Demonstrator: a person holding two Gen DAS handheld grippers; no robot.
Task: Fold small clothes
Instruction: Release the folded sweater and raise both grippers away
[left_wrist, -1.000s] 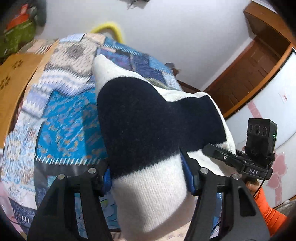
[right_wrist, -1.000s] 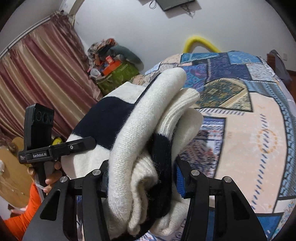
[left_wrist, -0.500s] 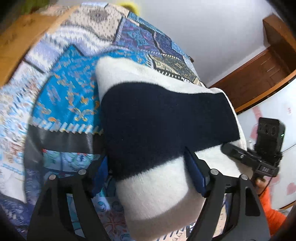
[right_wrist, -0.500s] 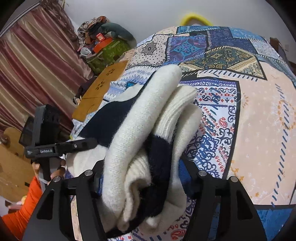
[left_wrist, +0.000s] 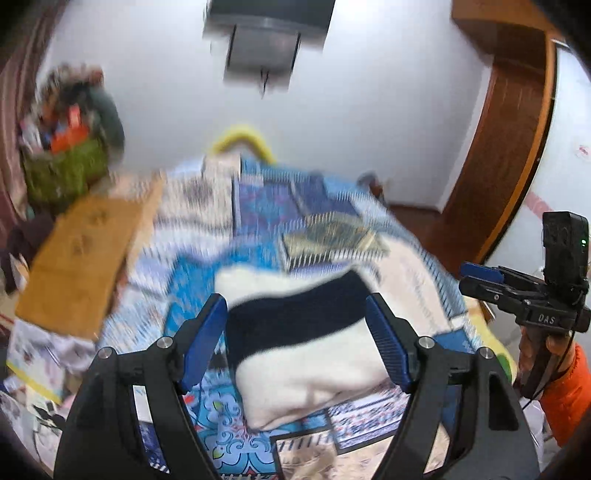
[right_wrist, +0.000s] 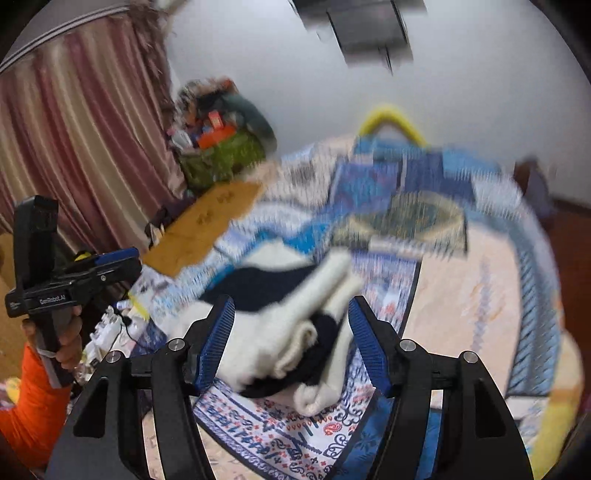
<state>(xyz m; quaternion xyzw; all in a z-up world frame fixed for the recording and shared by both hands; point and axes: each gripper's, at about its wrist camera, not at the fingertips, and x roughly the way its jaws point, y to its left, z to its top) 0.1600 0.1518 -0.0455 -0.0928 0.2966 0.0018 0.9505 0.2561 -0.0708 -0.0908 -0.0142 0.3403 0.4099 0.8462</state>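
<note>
A folded cream and navy knit sweater (left_wrist: 306, 347) lies on the patterned bedspread (left_wrist: 258, 206). It also shows in the right wrist view (right_wrist: 295, 325), with its folded layers toward me. My left gripper (left_wrist: 297, 332) is open and empty, its blue pads either side of the sweater and apart from it. My right gripper (right_wrist: 291, 339) is open and empty too, just in front of the sweater. Each gripper shows in the other's view, the right one (left_wrist: 480, 275) and the left one (right_wrist: 114, 258). Both views are blurred by motion.
A brown cardboard sheet (left_wrist: 85, 258) lies on the bed's left side. A green bag of clutter (right_wrist: 221, 151) stands by the striped curtain (right_wrist: 81, 147). A wooden door frame (left_wrist: 509, 158) is at the right. Papers and small items (right_wrist: 118, 317) lie at the bed's near left edge.
Both grippers have opened and let go of the sweater, which now lies on the bed. Both have pulled back and tilted up.
</note>
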